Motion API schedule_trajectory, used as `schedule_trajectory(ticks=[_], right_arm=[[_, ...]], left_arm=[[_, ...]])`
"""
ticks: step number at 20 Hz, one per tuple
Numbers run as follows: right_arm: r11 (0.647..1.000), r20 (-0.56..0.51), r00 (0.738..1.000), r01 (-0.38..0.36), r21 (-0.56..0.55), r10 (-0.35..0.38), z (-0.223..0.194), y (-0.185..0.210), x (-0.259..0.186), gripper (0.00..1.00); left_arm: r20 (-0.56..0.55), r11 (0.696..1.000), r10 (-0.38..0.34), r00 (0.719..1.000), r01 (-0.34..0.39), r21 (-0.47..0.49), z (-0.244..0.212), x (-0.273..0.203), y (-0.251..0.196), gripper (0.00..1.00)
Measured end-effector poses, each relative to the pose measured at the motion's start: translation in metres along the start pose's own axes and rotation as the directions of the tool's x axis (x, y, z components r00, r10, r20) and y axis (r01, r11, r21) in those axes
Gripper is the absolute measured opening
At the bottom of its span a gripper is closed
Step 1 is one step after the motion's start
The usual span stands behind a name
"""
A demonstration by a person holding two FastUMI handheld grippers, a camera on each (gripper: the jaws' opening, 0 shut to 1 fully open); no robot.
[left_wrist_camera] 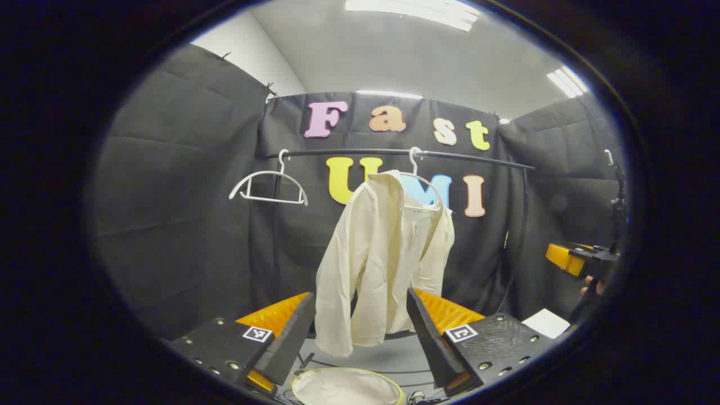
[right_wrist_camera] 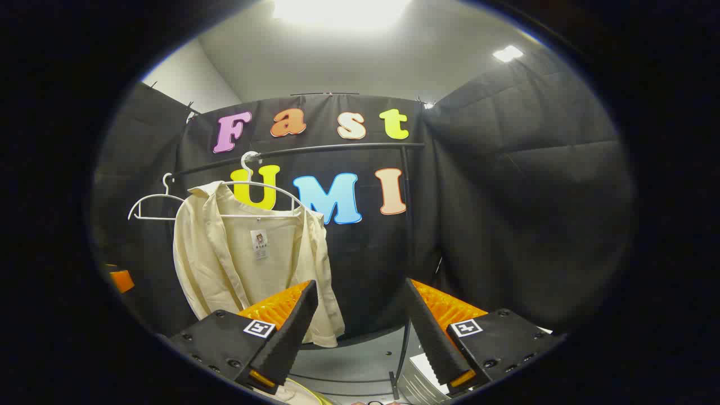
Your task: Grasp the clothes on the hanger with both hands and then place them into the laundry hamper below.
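Both grippers, left (left_wrist_camera: 360, 332) and right (right_wrist_camera: 360, 332), wide apart, empty; shirt (right_wrist_camera: 247, 259) label unreadable.

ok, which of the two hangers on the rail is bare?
The left hanger, white and empty. The other hanger carries the cream shirt.

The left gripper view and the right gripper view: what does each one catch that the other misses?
Left gripper view: the hamper's round rim below the shirt, and a hand holding the other claw at the right edge. Right gripper view: the label inside the shirt's collar. Both: shirt on a hanger, an empty hanger, the rail, each claw open.
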State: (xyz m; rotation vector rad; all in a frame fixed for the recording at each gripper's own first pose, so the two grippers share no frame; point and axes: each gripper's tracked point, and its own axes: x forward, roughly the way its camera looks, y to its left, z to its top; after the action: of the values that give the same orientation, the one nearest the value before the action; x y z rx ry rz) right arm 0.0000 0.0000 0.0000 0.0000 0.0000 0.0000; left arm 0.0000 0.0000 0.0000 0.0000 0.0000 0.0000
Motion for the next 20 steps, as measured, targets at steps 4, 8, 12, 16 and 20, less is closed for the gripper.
schedule_trajectory(ticks=[4, 8, 12, 16, 20], right_arm=[[1.0, -0.009, 1.0, -0.007, 0.005, 0.007, -0.003, -0.001, -0.009, 0.94], [1.0, -0.009, 1.0, -0.018, 0.006, 0.018, -0.003, 0.0, -0.02, 0.97], [0.999, 0.0, 0.999, -0.036, 0.006, 0.036, -0.001, 0.006, -0.025, 0.94], [0.999, -0.008, 0.999, -0.046, 0.016, 0.046, -0.004, 0.008, -0.028, 0.97], [0.998, -0.011, 0.998, -0.057, 0.021, 0.057, -0.001, 0.011, -0.022, 0.97]], left_arm=[[-0.006, 1.0, -0.014, 1.0, 0.014, -0.007, -0.004, -0.012, -0.005, 0.95], [-0.003, 1.0, -0.018, 1.0, 0.018, 0.002, -0.003, -0.024, -0.005, 0.94], [0.005, 1.0, -0.01, 1.0, 0.01, 0.005, 0.002, -0.033, -0.003, 0.94], [0.001, 1.0, -0.004, 1.0, 0.004, 0.002, 0.001, -0.038, -0.001, 0.94], [0.008, 1.0, 0.001, 1.0, -0.001, -0.001, 0.008, -0.035, -0.002, 0.94]])
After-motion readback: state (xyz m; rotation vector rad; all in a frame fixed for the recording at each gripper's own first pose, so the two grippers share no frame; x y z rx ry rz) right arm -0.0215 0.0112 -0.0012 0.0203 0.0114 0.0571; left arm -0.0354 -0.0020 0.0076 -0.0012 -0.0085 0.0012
